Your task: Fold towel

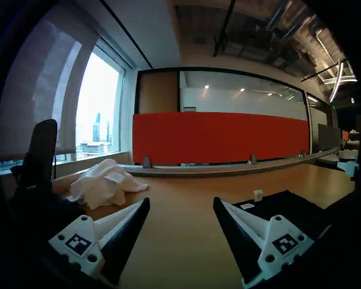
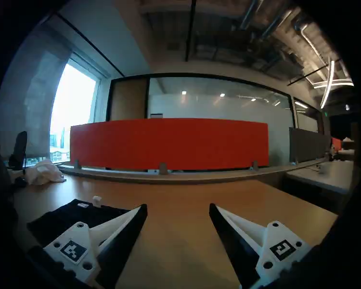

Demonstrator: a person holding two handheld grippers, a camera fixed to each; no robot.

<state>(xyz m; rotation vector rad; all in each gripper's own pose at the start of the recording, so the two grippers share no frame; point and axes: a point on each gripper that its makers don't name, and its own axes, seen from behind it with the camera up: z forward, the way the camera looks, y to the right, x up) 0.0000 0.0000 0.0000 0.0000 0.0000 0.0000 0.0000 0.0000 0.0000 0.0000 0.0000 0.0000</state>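
Left gripper view looks low across a wooden table [image 1: 180, 236], with the left gripper [image 1: 181, 199] spread wide, its two fingers well apart and nothing between them but bare tabletop. A crumpled white towel [image 1: 106, 183] lies in a loose heap on the table ahead and to the left of this gripper, near the table's far edge, and no finger touches it. To the right, a black cloth [image 1: 296, 202] lies flat on the table just behind the right-hand finger, with a small white tag [image 1: 247, 206] on it and a small white block [image 1: 258, 194] at its far edge. Right gripper view shows the right gripper [image 2: 177, 205] likewise released, fingers parted over bare wood and holding nothing; here the black cloth [image 2: 60, 214] lies to the left, partly behind the left-hand finger, and the white towel [image 2: 43, 172] sits farther off at the far left. A long red partition [image 1: 219, 137] runs along the back of the table, a bright window [image 1: 98, 115] stands to the left, and a dark chair [image 1: 38, 149] is at the left edge
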